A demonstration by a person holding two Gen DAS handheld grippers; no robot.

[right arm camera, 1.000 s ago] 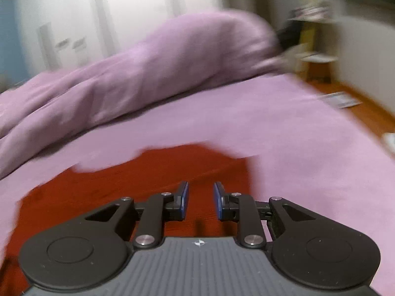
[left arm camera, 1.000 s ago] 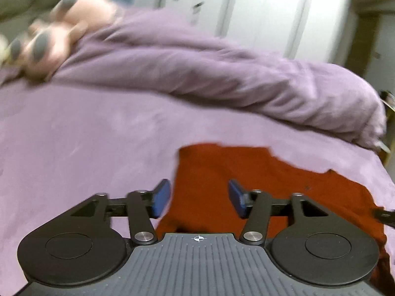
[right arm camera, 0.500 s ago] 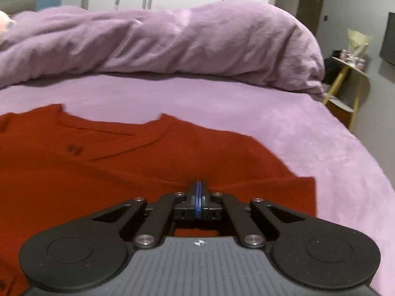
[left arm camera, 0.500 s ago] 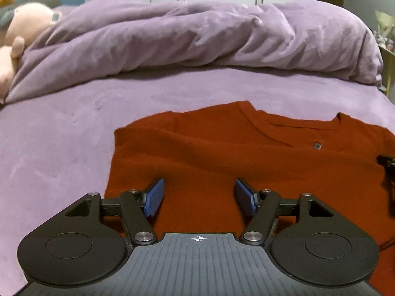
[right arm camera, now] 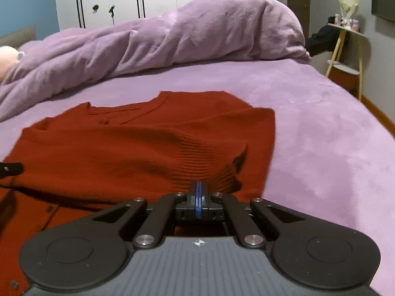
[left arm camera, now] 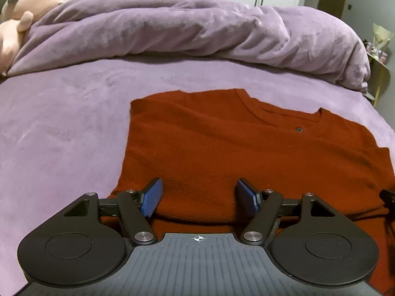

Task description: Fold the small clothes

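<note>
Two tongs | left tongs (left arm camera: 198, 198) had just been opening, wide, empty, over rust-red knitted sweater (left arm camera: 246, 153) hem | right tongs (right arm camera: 198, 198) pinched its ribbed hem | soft, limp: grip edges.

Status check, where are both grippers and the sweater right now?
Left gripper open over the sweater hem. Right gripper shut on the hem, fabric bunched. Sweater folded on the bed. Nothing blocking.
</note>
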